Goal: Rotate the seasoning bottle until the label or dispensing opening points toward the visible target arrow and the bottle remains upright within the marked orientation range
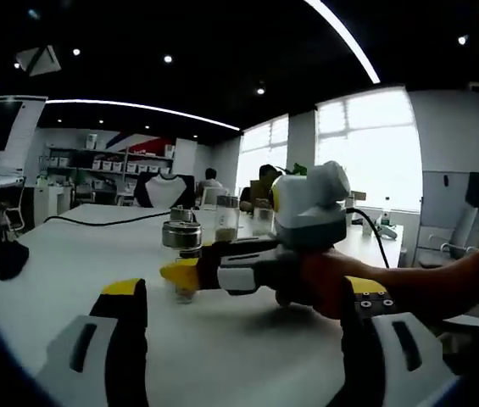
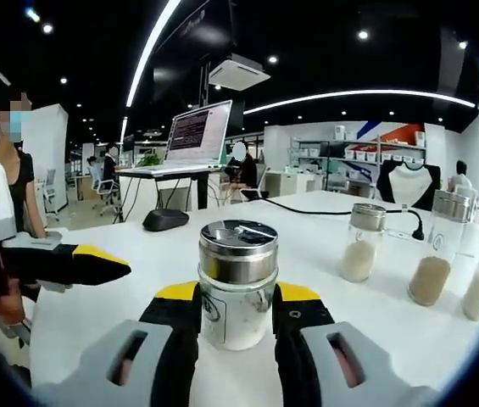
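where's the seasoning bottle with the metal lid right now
In the right gripper view, the seasoning bottle stands upright on the white table, clamped in the right hand-held gripper.

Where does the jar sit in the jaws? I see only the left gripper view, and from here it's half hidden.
Observer: The jar stands upright between the right gripper jaws, both pressed against its glass.
Operator: Anything in it?
Observer: White powder fills the lower part, under a shiny metal lid.
Operator: Where's my left gripper?
Observer: It comes in from the left, its yellow tip apart from the jar.
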Motion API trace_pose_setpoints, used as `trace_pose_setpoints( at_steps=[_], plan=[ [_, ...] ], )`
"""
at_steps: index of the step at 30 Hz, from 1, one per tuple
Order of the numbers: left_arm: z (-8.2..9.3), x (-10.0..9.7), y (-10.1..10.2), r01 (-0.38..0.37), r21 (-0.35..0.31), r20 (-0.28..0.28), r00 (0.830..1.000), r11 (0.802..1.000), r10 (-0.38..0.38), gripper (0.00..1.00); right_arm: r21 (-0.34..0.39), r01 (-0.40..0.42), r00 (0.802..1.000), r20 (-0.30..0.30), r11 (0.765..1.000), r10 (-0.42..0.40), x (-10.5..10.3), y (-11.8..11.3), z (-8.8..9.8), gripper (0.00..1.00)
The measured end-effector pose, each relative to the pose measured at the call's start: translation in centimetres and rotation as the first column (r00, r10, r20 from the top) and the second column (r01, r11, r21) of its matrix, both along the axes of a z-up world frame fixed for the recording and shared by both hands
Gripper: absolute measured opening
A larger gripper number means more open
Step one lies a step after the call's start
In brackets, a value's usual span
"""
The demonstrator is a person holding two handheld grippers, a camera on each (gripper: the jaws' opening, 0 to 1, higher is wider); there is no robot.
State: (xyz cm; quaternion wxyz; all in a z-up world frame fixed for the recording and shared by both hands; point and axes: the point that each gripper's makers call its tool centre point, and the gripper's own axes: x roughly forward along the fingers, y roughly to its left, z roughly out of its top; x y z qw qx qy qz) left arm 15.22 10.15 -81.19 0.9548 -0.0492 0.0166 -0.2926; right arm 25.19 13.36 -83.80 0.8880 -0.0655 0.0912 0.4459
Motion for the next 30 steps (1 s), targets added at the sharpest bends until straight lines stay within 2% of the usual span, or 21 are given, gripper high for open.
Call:
trace_pose_setpoints(
  at_steps=[9,14,18,25,27,30],
  plan=[
    [-0.1,-0.5,-0.2,-0.018,0.014,-0.001,1.0,1.0,0.018,0.99,-0.006,0.02,1.0,-0.003,1.0,-0.02,0.0,0.1,0.0,0.31],
    [-0.6,-0.6,-0.5,-0.026,0.079,-0.012,1.0,0.997,0.027,1.0,0.006,0.001,1.0,-0.011,1.0,-0.001,-0.3,-0.1,0.2,0.32],
    [-0.5,-0.7,-0.5,-0.032,0.09,-0.012,0.999,0.995,0.033,1.0,0.06,0.002,1.0,0.022,0.998,-0.003,-0.6,-1.1,1.5,0.37],
    [-1.6,-0.6,-0.9,-0.024,0.121,-0.04,0.999,0.992,0.029,1.0,0.07,-0.004,0.998,0.064,0.998,-0.001,-1.3,-3.4,2.5,0.38],
    [-1.7,-0.6,-1.0,-0.02,0.129,-0.043,0.999,0.991,0.025,1.0,0.079,0.005,0.996,0.089,0.997,-0.012,-1.4,-4.4,3.2,0.36],
    [-1.6,-0.6,-1.0,-0.018,0.13,-0.035,0.999,0.991,0.023,1.0,0.14,0.042,0.984,0.164,0.989,-0.065,-1.0,-5.8,5.5,0.28]
  ],
)
